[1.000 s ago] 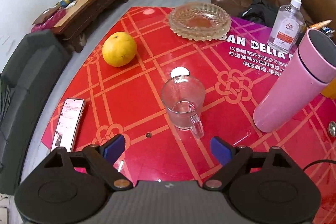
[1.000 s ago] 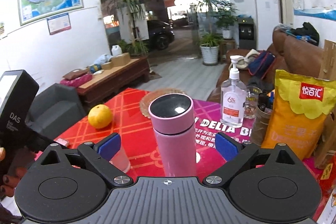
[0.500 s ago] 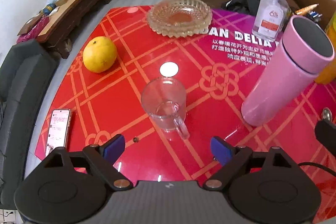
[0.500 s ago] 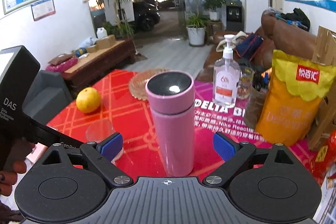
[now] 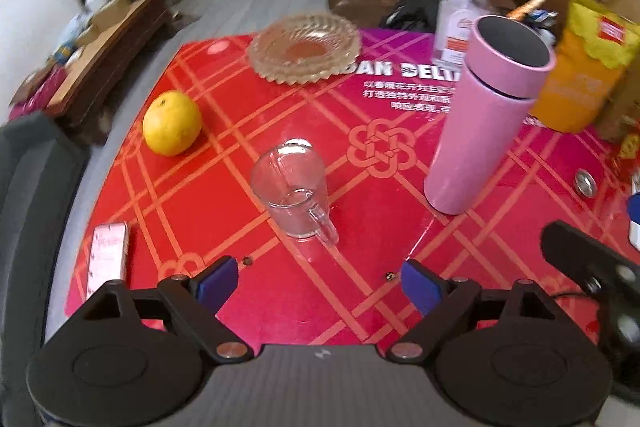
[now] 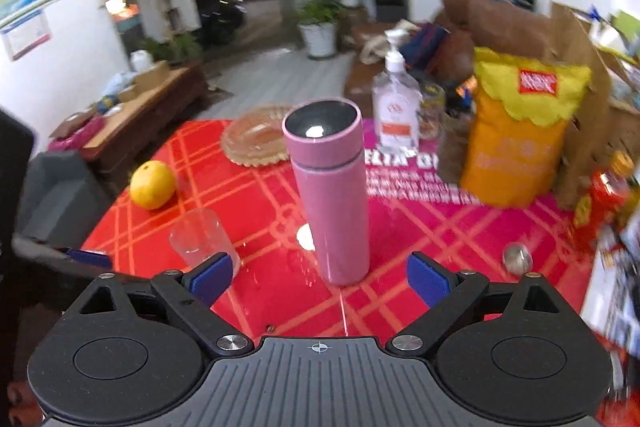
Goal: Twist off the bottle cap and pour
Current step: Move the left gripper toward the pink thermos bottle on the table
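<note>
1. Right wrist view: the right gripper (image 6: 319, 277) is spread wide and holds nothing. The pink bottle (image 6: 332, 203) stands upright at twelve o'clock, lined up with the gap between the blue pads (image 6: 210, 277) but beyond their tips, so nothing touches it.

2. Its cap (image 6: 322, 135), with a dark top, is on and looks fully seated. I judge this the approach step: neither unscrewing nor pouring has begun.

3. At ten o'clock from this gripper a clear glass mug (image 6: 200, 241) stands on the red counter (image 6: 420, 247), just left of the bottle. An orange (image 6: 153, 185) lies farther out at ten o'clock, a glass dish (image 6: 256, 141) at eleven, and a pump bottle (image 6: 396, 107) and a yellow bag (image 6: 520, 139) at one o'clock.

4. Left wrist view: the left gripper (image 5: 319, 285) is also spread wide and empty. The mug (image 5: 294, 197) stands near, at twelve o'clock, handle toward the camera. The bottle (image 5: 486, 115) is at two o'clock, well apart from this gripper.

5. A phone (image 5: 107, 253) lies at nine o'clock near the counter's edge.

6. Next, I would expect one gripper to clamp the bottle's body and the other to close squarely on the cap. The smooth, tall bottle may tip or spin if gripped too lightly.
</note>
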Demonstrator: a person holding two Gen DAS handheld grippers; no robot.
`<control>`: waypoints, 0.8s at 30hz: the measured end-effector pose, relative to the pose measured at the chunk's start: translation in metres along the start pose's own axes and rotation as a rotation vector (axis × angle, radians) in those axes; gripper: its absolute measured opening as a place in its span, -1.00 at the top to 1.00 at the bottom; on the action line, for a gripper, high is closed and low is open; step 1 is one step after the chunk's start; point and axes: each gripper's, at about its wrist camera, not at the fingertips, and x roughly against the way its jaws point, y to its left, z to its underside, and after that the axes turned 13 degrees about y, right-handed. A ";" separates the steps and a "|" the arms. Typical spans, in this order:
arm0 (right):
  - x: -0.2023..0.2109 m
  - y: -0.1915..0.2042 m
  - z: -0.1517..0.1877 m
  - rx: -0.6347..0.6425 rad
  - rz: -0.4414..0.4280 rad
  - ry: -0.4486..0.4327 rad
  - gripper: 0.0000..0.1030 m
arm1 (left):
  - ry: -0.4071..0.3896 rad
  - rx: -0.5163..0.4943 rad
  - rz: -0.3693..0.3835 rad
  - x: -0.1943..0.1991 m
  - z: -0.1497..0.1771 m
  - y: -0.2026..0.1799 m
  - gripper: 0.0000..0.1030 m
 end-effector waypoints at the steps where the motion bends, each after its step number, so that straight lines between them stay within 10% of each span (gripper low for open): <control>1: 0.004 0.004 0.001 -0.017 0.011 0.000 -0.86 | -0.011 -0.005 0.001 0.004 0.004 0.005 -0.76; 24: 0.014 0.079 0.019 -0.111 0.156 -0.069 -0.87 | -0.118 -0.038 0.101 0.030 0.030 0.068 -0.76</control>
